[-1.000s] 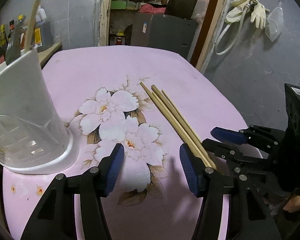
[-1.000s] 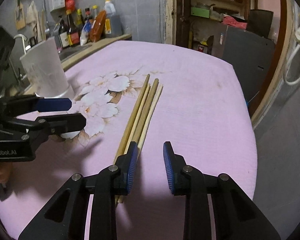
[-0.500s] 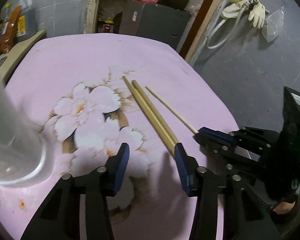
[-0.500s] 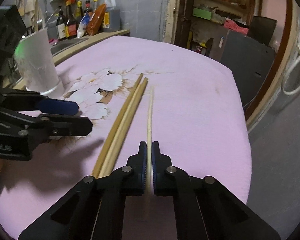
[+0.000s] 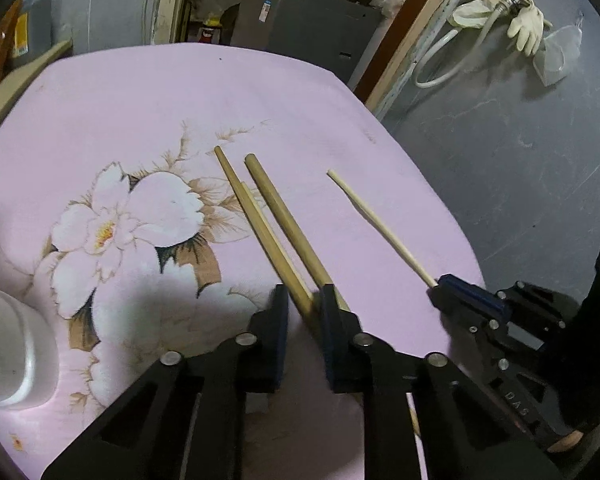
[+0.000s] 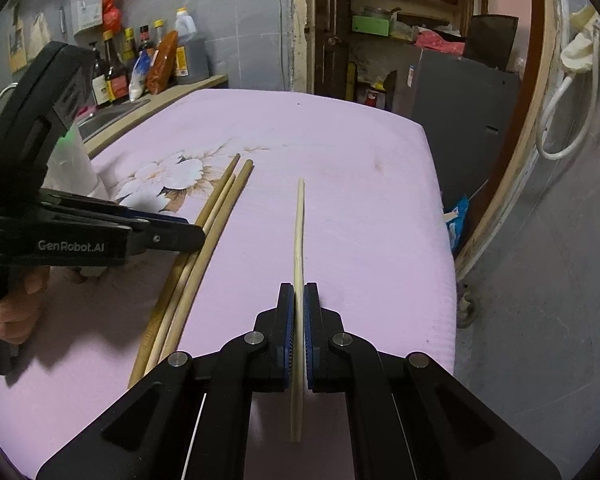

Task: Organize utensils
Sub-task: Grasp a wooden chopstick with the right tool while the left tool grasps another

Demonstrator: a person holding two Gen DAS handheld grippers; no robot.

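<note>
Three wooden chopsticks (image 5: 268,224) lie side by side on the pink flowered tablecloth (image 5: 140,92); they also show in the right wrist view (image 6: 204,232). My left gripper (image 5: 304,300) is partly open, its jaws straddling the near ends of two of them. My right gripper (image 6: 299,300) is shut on a thin pale chopstick (image 6: 299,216), held apart to the right and a little above the cloth; it also shows in the left wrist view (image 5: 380,228). The white utensil holder (image 5: 8,344) stands at the left edge.
Sauce bottles (image 6: 140,64) stand on a counter beyond the table's far left. A grey cabinet (image 6: 460,108) and a doorway are behind the table. The table's right edge (image 6: 440,216) drops to a grey floor.
My right gripper closed on the thin chopstick and pulled it right, away from the others. My left gripper moved forward over the remaining chopsticks and its jaws narrowed around them.
</note>
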